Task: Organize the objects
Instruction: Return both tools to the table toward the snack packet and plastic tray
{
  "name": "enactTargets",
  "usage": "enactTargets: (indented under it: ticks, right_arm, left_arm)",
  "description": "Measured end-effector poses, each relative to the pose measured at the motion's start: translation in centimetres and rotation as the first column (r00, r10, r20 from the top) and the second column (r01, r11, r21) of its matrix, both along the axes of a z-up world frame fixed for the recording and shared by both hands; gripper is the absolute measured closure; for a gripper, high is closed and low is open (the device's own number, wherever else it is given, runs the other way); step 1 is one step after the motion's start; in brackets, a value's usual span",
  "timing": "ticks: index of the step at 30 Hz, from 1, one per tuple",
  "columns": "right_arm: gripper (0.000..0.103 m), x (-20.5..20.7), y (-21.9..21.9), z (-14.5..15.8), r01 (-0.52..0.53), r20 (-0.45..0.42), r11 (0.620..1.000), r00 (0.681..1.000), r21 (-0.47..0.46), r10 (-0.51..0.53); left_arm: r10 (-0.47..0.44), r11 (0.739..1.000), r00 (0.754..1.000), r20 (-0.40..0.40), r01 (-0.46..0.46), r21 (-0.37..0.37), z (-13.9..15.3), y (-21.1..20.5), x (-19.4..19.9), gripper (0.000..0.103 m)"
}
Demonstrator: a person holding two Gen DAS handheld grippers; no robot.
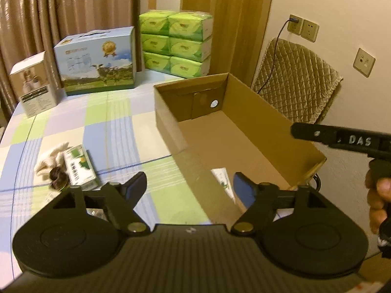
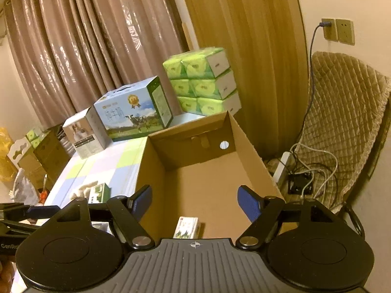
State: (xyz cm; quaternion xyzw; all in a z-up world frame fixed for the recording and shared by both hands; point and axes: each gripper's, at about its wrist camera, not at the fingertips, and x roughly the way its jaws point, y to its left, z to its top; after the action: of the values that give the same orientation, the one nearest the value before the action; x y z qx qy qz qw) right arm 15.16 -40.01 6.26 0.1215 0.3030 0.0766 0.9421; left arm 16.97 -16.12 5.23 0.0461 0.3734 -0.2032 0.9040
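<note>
Two small cartons are what matters, and neither shows up fully. One small green-and-white carton [image 2: 187, 227] sits on the floor of the open cardboard box [image 2: 246, 144], near its front end, but the body of the right tongs [image 2: 195, 201] cuts off its lower half in the right wrist view, and in the left wrist view you only catch a pale sliver of it [image 1: 223, 180] past the box's near wall. The second small carton [image 1: 79, 168] lies on its side on the checked tabletop [image 1: 117, 127], left of the box, touching a crumpled cream cloth [image 1: 52, 157] and a dark round thing [image 1: 57, 179] I can't make out; it's partly tucked behind the left tongs [image 1: 190, 189]. The print on both cartons is green with a meadow sort of picture, text too blurry to read. Both tongs stand wide apart with nothing between the blue pads; the right pair hangs over the box's near end, above that carton, and the left pair sits over the box's near left wall. At the right edge of the left view the other tool pokes in with a hand [image 1: 377, 200] half cropped. Further back on the tabletop there's a blue milk case [image 1: 96, 61], a white box [image 1: 33, 84] and a stack of green tissue packs [image 1: 176, 42], all well apart from the cartons. A quilted chair [image 2: 342, 122] stands beside the box, with a tangle of cables [image 2: 310, 171] at its foot.
</note>
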Motion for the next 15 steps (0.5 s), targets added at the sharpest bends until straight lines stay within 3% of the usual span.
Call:
enactTargets:
  ticks: [15]
  right_arm:
    - [0.028,-5.7,6.9,1.5,-0.099,-0.004,0.995,0.995,-0.01,0.099]
  left_arm:
    - [0.142,0.99,0.989,0.031,-0.142,-0.018,1.9,7.9,-5.6,0.003]
